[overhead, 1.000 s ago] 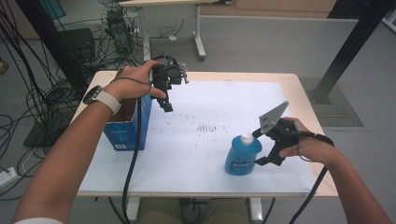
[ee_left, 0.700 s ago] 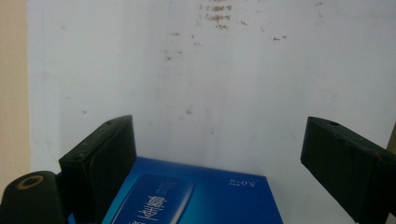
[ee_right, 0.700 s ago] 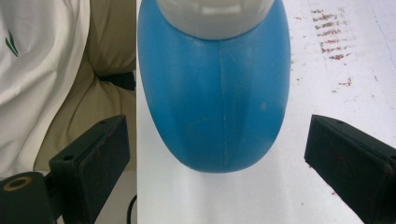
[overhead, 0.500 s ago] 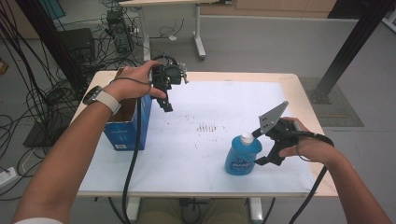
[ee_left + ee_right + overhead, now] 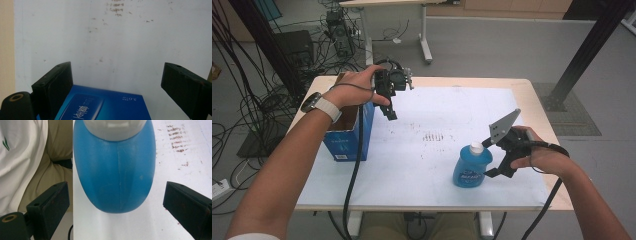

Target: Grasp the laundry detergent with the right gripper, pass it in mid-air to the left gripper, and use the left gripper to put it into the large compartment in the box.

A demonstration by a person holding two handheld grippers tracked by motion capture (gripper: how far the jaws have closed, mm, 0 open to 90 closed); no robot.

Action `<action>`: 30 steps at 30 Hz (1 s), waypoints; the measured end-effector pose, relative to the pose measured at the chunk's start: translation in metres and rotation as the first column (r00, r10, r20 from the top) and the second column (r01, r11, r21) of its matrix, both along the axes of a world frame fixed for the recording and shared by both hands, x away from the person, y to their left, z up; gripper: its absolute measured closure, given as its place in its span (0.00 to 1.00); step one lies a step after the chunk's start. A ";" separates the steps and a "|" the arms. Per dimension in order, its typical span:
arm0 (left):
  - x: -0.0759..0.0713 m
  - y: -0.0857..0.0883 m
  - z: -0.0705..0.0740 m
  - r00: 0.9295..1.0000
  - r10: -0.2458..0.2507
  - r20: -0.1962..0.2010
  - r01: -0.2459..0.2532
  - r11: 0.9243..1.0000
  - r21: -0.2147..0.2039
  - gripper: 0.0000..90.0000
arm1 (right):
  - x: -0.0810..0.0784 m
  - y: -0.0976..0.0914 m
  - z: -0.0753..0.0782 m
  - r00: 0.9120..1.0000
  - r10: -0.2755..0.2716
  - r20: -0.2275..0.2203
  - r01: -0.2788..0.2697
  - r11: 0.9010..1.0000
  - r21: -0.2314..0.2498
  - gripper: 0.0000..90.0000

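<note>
A blue bottle [image 5: 471,169] with a white cap stands upright on the white table sheet [image 5: 432,165] at the front right. My right gripper [image 5: 490,158] is level with it, just to its right, jaws open. In the right gripper view the bottle [image 5: 115,175] sits ahead of and between the open jaws of my right gripper [image 5: 117,186], touching neither. An open-topped blue box [image 5: 346,140] stands at the table's left edge. My left gripper [image 5: 391,112] hangs at its upper right corner, pointing down. In the left gripper view my left gripper [image 5: 117,68] is open above the box's blue face [image 5: 107,105].
Brown smudges [image 5: 435,136] mark the middle of the sheet. The wooden table rim [image 5: 537,100] borders it. Cables trail from both grippers over the front edge. On the floor to the left lie cables and equipment [image 5: 292,50]; a black post [image 5: 587,55] stands at the back right.
</note>
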State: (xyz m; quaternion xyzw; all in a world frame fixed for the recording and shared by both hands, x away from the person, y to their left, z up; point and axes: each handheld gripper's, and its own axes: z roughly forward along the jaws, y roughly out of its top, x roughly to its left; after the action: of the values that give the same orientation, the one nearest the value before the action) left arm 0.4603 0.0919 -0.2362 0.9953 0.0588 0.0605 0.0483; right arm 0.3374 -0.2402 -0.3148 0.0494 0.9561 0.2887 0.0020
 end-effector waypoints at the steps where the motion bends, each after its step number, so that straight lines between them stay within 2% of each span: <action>1: 0.000 0.000 0.000 1.000 -0.001 0.000 0.001 1.000 0.000 0.12 | 0.000 0.000 0.000 1.000 0.000 0.001 0.000 1.000 -0.001 0.07; 30: 0.000 0.000 -0.003 1.000 0.002 -0.002 -0.002 1.000 -0.007 0.12 | 0.000 0.000 -0.005 1.000 -0.011 0.015 0.011 0.999 0.031 0.06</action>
State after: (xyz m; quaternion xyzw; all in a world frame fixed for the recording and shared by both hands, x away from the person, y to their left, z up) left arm 0.4605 0.0919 -0.2396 0.9951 0.0600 0.0594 0.0518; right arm 0.3370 -0.2398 -0.3202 0.0526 0.9513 0.3036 0.0099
